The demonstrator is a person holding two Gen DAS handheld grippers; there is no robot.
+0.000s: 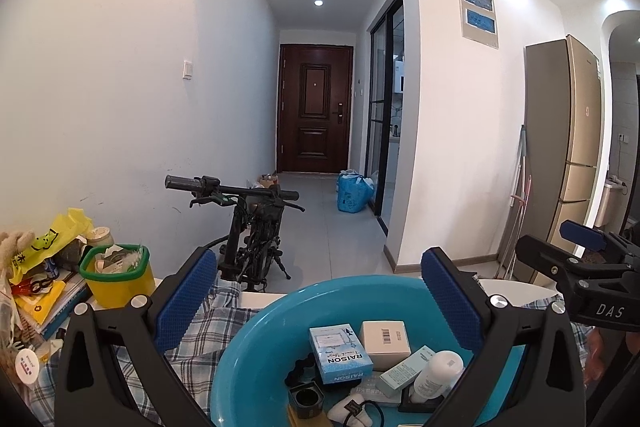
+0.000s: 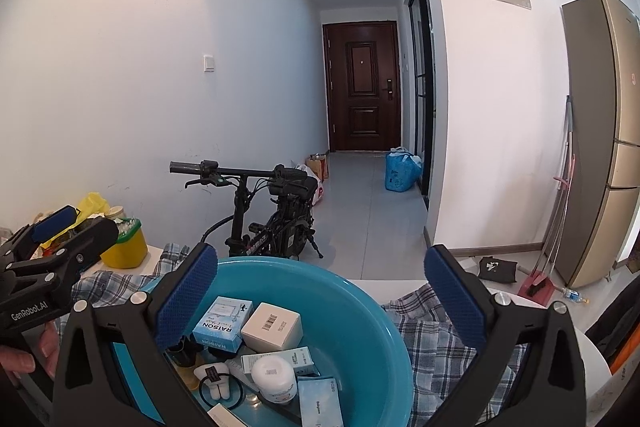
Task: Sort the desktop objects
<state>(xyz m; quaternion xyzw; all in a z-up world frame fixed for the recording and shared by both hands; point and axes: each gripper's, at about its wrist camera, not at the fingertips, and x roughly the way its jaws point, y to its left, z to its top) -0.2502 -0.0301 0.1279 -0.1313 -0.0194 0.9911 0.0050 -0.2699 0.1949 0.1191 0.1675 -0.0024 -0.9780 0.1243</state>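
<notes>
Checked cloth [image 2: 432, 331] on white table [image 2: 400, 283]

A home: a hallway ends at a wooden front door [image 1: 315, 109], with a fridge [image 1: 560, 155] and a parked bicycle [image 2: 272, 211].

Folded bicycle [image 1: 256, 227] stands before brown door [image 1: 315, 109].

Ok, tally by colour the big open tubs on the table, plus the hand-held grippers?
Blue basin: 1
Yellow bin: 1
Hand-held grippers: 2 (left hand-held gripper, right hand-held gripper)
Total: 4
</notes>
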